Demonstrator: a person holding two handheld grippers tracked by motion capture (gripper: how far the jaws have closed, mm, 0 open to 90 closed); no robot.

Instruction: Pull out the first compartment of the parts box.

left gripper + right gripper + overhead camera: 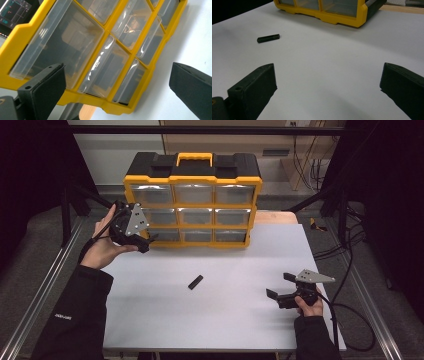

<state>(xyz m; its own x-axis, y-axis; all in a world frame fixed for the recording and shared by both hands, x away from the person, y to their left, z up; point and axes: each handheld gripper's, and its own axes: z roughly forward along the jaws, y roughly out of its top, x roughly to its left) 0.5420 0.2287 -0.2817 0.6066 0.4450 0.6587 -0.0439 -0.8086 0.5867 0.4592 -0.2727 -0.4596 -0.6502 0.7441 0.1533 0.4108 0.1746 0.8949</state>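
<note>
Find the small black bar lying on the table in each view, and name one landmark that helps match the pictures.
High view: small black bar, centre of the table.
Left gripper view: not in it.
Right gripper view: upper left, beyond the jaws.
Shared landmark: yellow drawer organizer.

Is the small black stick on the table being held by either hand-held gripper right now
No, the small black stick lies alone on the white table, apart from the left hand-held gripper and the right hand-held gripper.

A yellow-and-black drawer organizer [192,200] stands upright at the table's far edge, drawers shut.
</note>
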